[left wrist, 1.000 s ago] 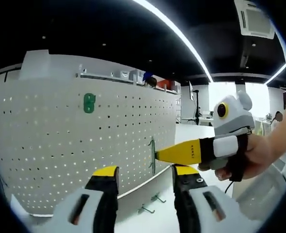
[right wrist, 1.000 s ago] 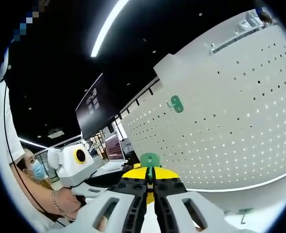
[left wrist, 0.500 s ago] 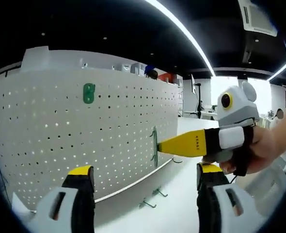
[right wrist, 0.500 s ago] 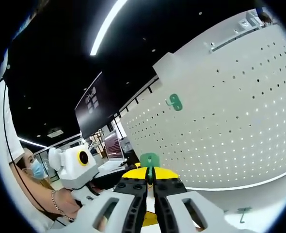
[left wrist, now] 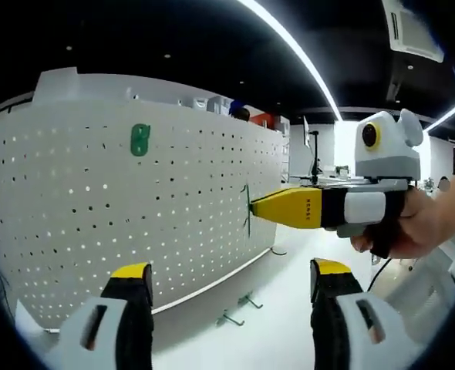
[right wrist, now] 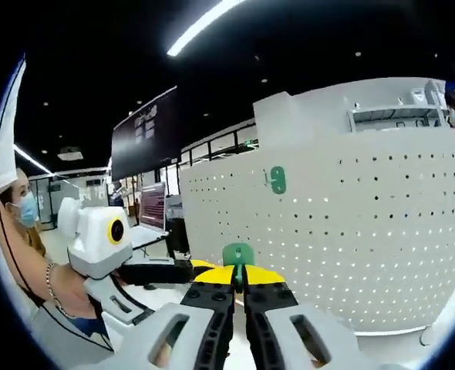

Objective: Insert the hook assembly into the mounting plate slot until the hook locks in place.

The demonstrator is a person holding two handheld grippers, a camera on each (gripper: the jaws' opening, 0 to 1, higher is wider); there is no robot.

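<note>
left gripper view: left gripper [left wrist: 226, 279] is hanging with jaws wide apart, gripping nothing; right gripper [left wrist: 252, 206] is pressing a thin green plastic hook [left wrist: 247, 210] against the white perforated pegboard [left wrist: 135, 223].
right gripper view: jaws are pinching that hook [right wrist: 237, 253] tight, near the pegboard [right wrist: 351, 231].

A pegboard [left wrist: 135, 223] stood upright on the table [left wrist: 274, 316]. One hook plate [left wrist: 139, 139] sat high on its face; another [left wrist: 247, 210] lay against its right part — at the right gripper [left wrist: 252, 208] tips. Two loose hooks [left wrist: 239, 308] lay on the table before the board's foot.
</note>
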